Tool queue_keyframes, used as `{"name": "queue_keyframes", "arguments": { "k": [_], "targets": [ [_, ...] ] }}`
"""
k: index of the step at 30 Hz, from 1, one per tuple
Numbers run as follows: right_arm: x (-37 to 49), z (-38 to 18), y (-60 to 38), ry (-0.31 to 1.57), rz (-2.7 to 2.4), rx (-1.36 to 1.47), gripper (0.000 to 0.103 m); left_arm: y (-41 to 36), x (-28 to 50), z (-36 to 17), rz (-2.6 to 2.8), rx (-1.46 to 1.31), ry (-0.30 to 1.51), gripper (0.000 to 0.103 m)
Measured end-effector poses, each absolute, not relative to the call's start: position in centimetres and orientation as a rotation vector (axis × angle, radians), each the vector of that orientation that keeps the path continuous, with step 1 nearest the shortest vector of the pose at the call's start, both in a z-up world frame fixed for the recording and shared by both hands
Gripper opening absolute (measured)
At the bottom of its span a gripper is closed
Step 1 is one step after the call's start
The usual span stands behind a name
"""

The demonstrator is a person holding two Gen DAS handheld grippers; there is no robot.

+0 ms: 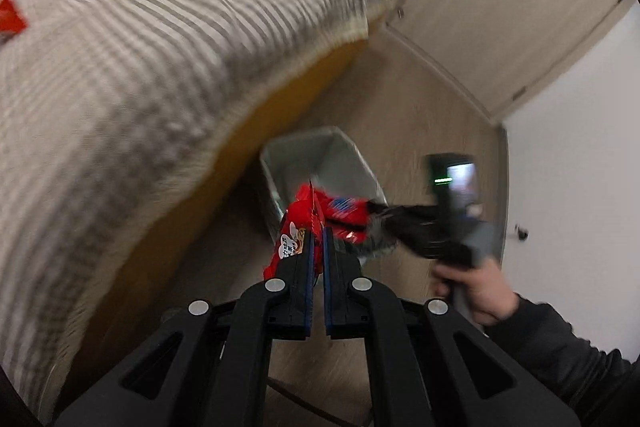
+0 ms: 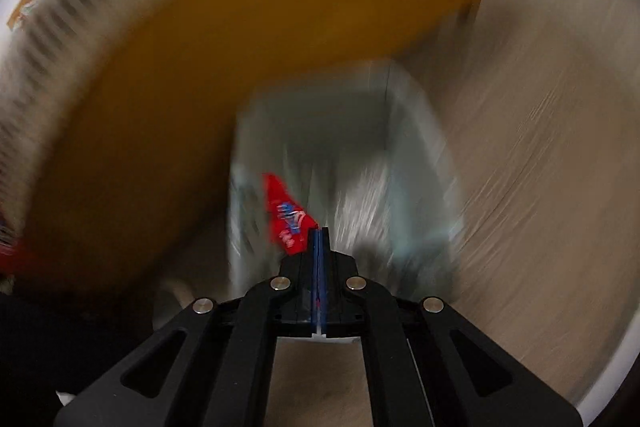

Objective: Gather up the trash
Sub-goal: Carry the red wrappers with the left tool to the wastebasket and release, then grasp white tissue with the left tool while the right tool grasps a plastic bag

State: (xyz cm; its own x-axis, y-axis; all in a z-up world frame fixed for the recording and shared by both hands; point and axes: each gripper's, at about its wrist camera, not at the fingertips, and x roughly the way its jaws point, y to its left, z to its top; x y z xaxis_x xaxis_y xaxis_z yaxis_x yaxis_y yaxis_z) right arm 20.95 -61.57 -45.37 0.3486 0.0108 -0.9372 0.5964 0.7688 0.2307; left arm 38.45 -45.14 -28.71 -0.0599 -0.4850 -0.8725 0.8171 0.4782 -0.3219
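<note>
My left gripper (image 1: pixel 317 231) is shut on a red snack wrapper (image 1: pixel 296 231) with white print, held above the floor just short of a grey trash bin (image 1: pixel 320 151). In the left wrist view my right gripper (image 1: pixel 374 211) comes in from the right, held by a hand (image 1: pixel 472 287), and grips a second red wrapper (image 1: pixel 344 213) with a blue logo over the bin's rim. In the blurred right wrist view my right gripper (image 2: pixel 319 229) is shut on that red wrapper (image 2: pixel 286 217), right above the open bin (image 2: pixel 340 163).
A bed with a striped grey-and-white cover (image 1: pixel 160 67) and an ochre side panel (image 1: pixel 240 155) runs along the left of the bin. Another red item (image 1: pixel 10 17) lies on the cover at far left. A pale door (image 1: pixel 500 7) and white wall (image 1: pixel 580 147) bound the wooden floor (image 1: pixel 420 107).
</note>
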Motion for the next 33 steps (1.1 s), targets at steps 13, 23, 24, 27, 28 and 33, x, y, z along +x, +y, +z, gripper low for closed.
{"name": "queue_keyframes", "arguments": {
  "k": [13, 23, 24, 27, 28, 33],
  "targets": [
    [16.2, -50.0, -65.3, 1.156, -0.53, 0.626, 0.071, -60.5, 37.1, -42.6, -1.118, 0.646, 1.324, 0.009],
    [15.0, -48.8, -64.6, 1.137, -0.546, 0.7, 0.071, -60.0, 41.1, -44.3, -0.969, 0.525, 1.324, 0.08],
    [15.2, -49.1, -64.2, 1.16, -0.541, 0.685, 0.071, -59.0, 41.4, -44.1, -0.956, 0.517, 1.322, 0.08],
    [15.4, -48.7, -64.0, 1.16, -0.53, 0.691, 0.071, -56.5, 41.7, -43.7, -0.947, 0.488, 1.319, 0.08],
    [15.4, -48.4, -64.0, 1.16, -0.532, 0.687, 0.071, -55.6, 41.7, -43.6, -0.948, 0.476, 1.323, 0.08],
    [15.7, -45.3, -63.8, 1.149, -0.542, 0.631, 0.071, -52.8, 40.7, -40.4, -0.971, 0.467, 1.297, 0.08]
  ]
}}
